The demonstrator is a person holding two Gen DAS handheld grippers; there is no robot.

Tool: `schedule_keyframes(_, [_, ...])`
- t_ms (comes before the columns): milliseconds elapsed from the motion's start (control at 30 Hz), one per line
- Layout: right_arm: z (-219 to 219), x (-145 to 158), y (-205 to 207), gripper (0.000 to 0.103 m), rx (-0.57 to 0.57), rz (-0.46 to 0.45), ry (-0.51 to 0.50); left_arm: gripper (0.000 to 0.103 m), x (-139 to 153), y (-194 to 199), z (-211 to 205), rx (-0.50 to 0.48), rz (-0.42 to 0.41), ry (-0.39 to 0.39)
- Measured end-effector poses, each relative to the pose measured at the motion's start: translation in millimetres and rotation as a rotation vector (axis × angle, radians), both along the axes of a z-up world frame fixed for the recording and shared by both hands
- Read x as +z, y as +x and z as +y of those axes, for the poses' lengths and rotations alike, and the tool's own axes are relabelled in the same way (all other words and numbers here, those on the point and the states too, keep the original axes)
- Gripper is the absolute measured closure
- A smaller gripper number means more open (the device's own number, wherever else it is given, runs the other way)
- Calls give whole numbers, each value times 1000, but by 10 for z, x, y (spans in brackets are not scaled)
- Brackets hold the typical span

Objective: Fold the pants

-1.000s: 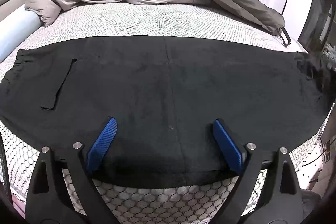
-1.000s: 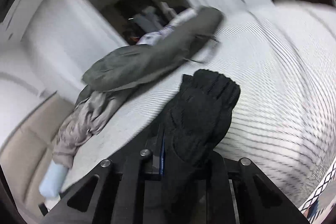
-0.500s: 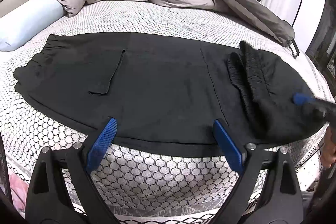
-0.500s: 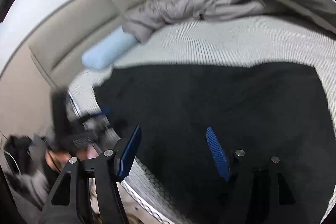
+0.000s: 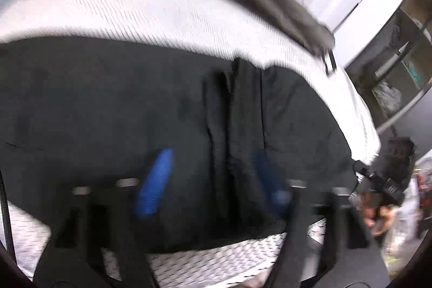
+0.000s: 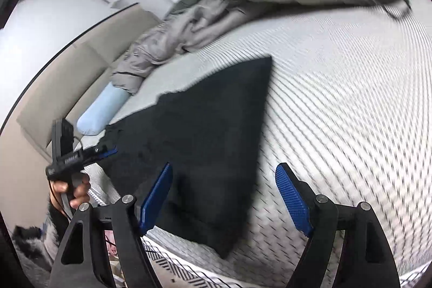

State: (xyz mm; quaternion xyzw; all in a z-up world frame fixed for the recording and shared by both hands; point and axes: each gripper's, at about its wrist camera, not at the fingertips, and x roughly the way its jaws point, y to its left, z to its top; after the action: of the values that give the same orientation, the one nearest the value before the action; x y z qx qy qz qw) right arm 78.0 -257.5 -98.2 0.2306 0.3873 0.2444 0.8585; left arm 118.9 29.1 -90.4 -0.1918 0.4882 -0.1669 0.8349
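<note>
The right gripper (image 6: 224, 196) has just been opening, jaws wide and empty; the left gripper (image 5: 213, 182), narrowing, holds nothing. The black pants (image 6: 205, 142) lie flat on the bed (image 6: 337, 104), twelve o'clock of both.

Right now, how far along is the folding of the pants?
Done: one end of the black pants lies folded over on the bed. In hand: nothing; right gripper just opened, empty; left gripper just closing over the fabric, not gripping. Remaining: further folds.
</note>
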Motion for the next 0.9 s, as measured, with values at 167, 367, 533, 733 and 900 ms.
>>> schedule_keyframes(167, [-36,-153,-110,23,43,-9,31,56,-153,189,-32,-30,59,-103])
schedule_keyframes(367, [80,-171,-106,24,58,-20,58,48,-219,337,-159,-56,70,-152])
schedule_keyframes(533, [161,-198,-141,24,56,-34,-28,93,-136,367,-294,-3,-27,-92])
schedule_keyframes(733, [155,-136,-64,25,20,-41,-29,97,305,263,-88,111,-203,11])
schedule_keyframes(900, [172,-159,41,27,-30,-11,-29,79,-4,392,172,155,-94,167])
